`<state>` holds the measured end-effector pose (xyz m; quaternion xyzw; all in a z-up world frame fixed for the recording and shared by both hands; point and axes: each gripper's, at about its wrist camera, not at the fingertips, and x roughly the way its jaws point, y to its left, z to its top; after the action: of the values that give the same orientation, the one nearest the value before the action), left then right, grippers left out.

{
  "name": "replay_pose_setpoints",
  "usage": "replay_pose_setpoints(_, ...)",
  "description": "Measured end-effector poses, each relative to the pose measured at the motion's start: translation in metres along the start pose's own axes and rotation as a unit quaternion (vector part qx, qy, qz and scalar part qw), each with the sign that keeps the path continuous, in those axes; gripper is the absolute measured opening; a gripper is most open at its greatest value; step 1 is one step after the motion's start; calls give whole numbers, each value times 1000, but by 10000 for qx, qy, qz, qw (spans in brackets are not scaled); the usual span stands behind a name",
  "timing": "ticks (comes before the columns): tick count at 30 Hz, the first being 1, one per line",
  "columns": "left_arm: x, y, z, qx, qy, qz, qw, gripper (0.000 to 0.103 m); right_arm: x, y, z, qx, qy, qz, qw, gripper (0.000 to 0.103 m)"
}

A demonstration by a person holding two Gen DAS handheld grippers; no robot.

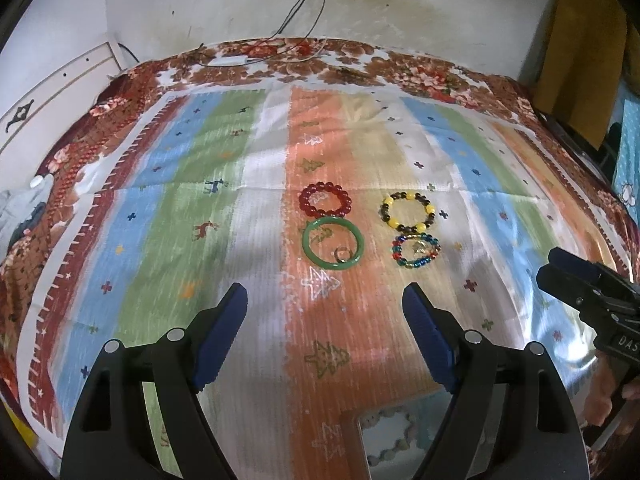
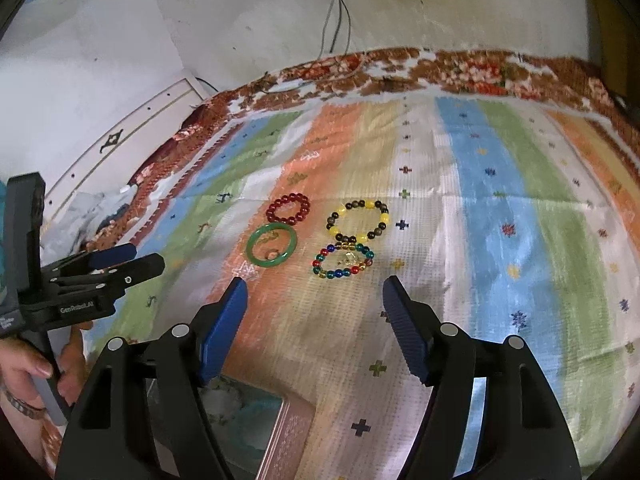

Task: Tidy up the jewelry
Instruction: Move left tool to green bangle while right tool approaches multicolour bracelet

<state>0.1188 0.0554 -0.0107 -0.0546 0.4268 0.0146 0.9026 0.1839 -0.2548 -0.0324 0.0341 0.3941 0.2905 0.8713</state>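
Both sets of fingers spread wide, nothing between them: left gripper [image 1: 325,300] and right gripper [image 2: 314,292] hover short of the jewelry, empty

Four bracelets on the striped cloth [image 1: 224,216], well ahead of the tips: red bead bracelet [image 1: 325,200] just above green bangle [image 1: 333,246], nearly touching; yellow-and-dark bead bracelet [image 1: 407,212] above multicolour bead bracelet [image 1: 416,251]. Small ring [image 1: 343,255] inside the bangle, near its rim. Open tin box [image 2: 276,436] at bottom edge, beaded piece already inside

Risks: could snag the ring or nudge the red bracelet when taking the bangle, pieces so close; could slip off the smooth bangle; could bunch soft cloth under the tips; could clash, both grippers near one cluster

Writing: "GenRobot.AI" on left gripper body in right view; "DAS" partly visible on right gripper in left view
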Motion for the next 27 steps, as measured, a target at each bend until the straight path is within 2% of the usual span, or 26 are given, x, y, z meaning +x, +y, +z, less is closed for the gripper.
replay_pose_setpoints(15,34,0,24,95,262,26,9996,79,39,-12,16,301,520,101,9981,70)
replay_pose_setpoints(27,62,6,38,-41,504,-42,9987,79,73,-18,20,442,973,-27,9943,70)
